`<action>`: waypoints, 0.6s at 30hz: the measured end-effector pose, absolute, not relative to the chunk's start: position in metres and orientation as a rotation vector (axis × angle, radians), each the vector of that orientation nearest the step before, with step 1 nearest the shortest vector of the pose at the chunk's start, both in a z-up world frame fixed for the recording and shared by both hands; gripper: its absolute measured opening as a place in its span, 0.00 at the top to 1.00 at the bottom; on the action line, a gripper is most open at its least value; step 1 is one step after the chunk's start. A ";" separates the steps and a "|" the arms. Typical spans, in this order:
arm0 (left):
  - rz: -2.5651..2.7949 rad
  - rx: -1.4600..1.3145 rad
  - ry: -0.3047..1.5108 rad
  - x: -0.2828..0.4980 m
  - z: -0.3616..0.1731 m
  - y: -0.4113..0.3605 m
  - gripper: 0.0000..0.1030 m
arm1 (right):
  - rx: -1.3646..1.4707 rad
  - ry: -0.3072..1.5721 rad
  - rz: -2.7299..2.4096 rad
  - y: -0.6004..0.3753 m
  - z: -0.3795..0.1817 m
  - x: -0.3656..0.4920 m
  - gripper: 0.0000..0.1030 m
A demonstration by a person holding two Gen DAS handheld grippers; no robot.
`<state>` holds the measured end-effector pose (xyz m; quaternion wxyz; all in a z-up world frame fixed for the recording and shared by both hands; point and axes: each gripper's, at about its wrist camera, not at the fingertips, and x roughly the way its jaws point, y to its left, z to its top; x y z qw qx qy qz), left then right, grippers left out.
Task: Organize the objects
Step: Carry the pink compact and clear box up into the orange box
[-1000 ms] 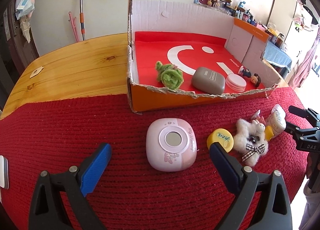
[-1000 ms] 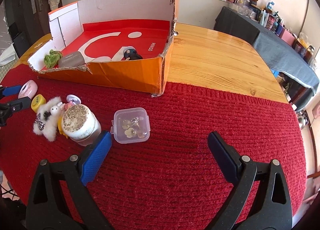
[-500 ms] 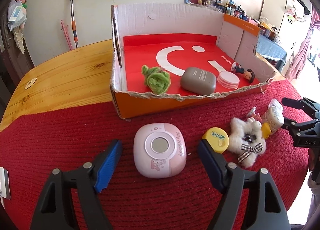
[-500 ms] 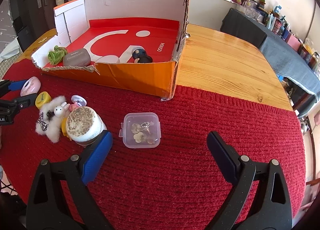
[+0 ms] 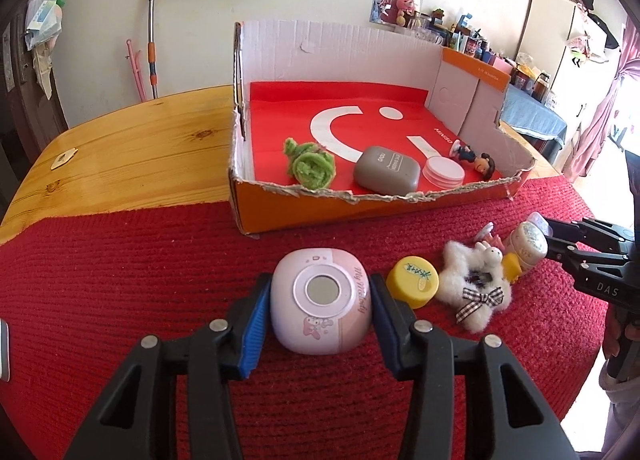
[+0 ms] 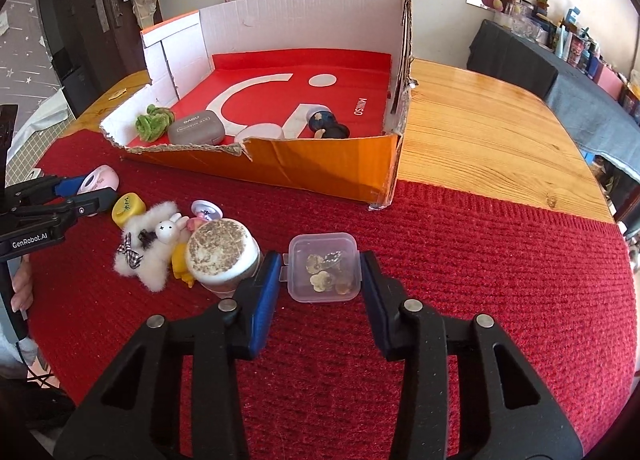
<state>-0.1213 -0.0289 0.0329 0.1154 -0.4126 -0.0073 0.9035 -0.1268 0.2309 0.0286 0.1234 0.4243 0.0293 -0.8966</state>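
Since the earlier frames both grippers' jaws have just been closing, each from wide open onto an item that sat loose between its pads.

Left wrist view: left gripper (image 5: 320, 318), low centre, is narrowed onto the pink rounded case (image 5: 320, 304) with a round mirror in its lid; both blue pads lie against its sides. The case rests on the red knitted cloth (image 5: 120, 280). Just right of it is a yellow round cap (image 5: 413, 282), then a white fluffy bunny toy (image 5: 476, 288) with a checked bow. Upper centre is the orange cardboard box (image 5: 360, 211), front wall torn. Inside it, along the front, left to right: a green fuzzy item (image 5: 310, 165), a grey case (image 5: 387, 175), a white round lid (image 5: 444, 171) and a small figurine (image 5: 476, 157). The wooden table (image 5: 132, 151) shows at left. The right gripper (image 5: 592, 256) enters at the right edge.

Right wrist view: right gripper (image 6: 320, 286), low centre, is closed most of the way onto the small clear lidded container (image 6: 324, 266) holding gold trinkets; the pads lie at its sides, the left one at the lid tab. Touching the left pad's outer side is a white jar (image 6: 222, 256) with a speckled top. The bunny toy, cap and pink case trail toward the left edge.
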 end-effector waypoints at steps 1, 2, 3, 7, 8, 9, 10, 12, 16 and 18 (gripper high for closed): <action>2.647 -1.202 -0.023 -0.119 0.035 -0.029 0.52 | 1.229 0.092 -2.619 0.230 0.031 -0.124 0.63; 2.650 -1.193 -0.018 -0.117 0.037 -0.028 0.52 | 1.217 0.099 -2.627 0.229 0.033 -0.122 0.63; 2.657 -1.180 -0.010 -0.114 0.040 -0.028 0.52 | 1.208 0.102 -2.632 0.229 0.036 -0.120 0.63; 2.669 -1.127 -0.004 -0.105 0.054 -0.026 0.52 | 1.168 0.081 -2.644 0.231 0.048 -0.114 0.63; 2.669 -1.114 -0.005 -0.102 0.057 -0.025 0.52 | 1.158 0.079 -2.647 0.231 0.052 -0.112 0.63; 2.670 -1.102 -0.004 -0.100 0.061 -0.024 0.52 | 1.147 0.076 -2.648 0.231 0.055 -0.111 0.63; 2.672 -1.089 -0.001 -0.098 0.065 -0.023 0.52 | 1.136 0.075 -2.649 0.231 0.058 -0.109 0.63; 2.675 -1.062 0.006 -0.093 0.071 -0.022 0.52 | 1.115 0.080 -2.647 0.229 0.065 -0.105 0.63; 2.680 -1.021 0.019 -0.084 0.082 -0.019 0.52 | 1.071 0.098 -2.646 0.223 0.075 -0.097 0.63; 2.679 -1.007 0.022 -0.081 0.085 -0.017 0.52 | 1.056 0.100 -2.644 0.220 0.079 -0.095 0.63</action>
